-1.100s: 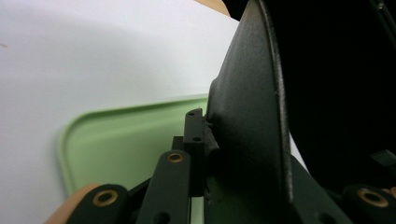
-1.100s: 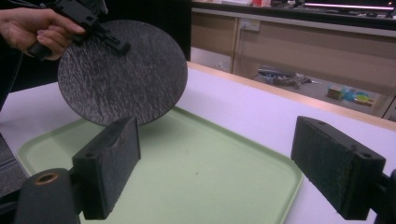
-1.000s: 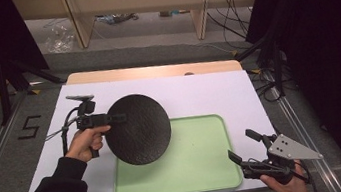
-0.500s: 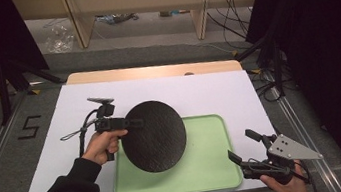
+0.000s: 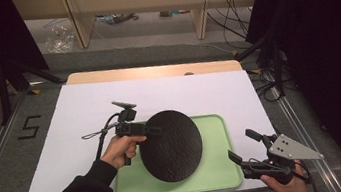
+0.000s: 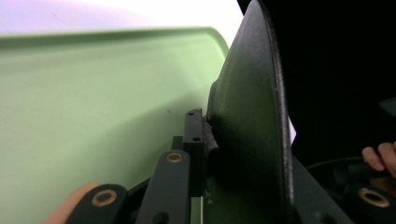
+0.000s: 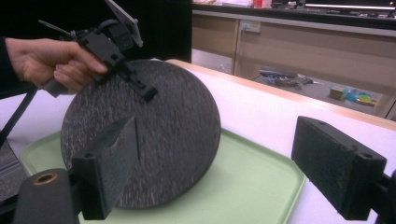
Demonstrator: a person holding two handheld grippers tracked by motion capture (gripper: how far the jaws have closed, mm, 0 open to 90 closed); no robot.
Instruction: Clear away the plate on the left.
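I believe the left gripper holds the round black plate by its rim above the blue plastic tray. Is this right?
Nearly. The tray is light green, not blue, as the high view shows. The rest holds: the left gripper holds the round black plate by its rim above the tray.

Bright lit tabletop, dark surroundings, blurred close foreground.

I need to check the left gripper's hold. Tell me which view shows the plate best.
The right gripper view: the black plate shows its whole face, tilted over the tray, left gripper clamped on its rim. The high view shows it foreshortened; the left gripper view shows it edge-on.
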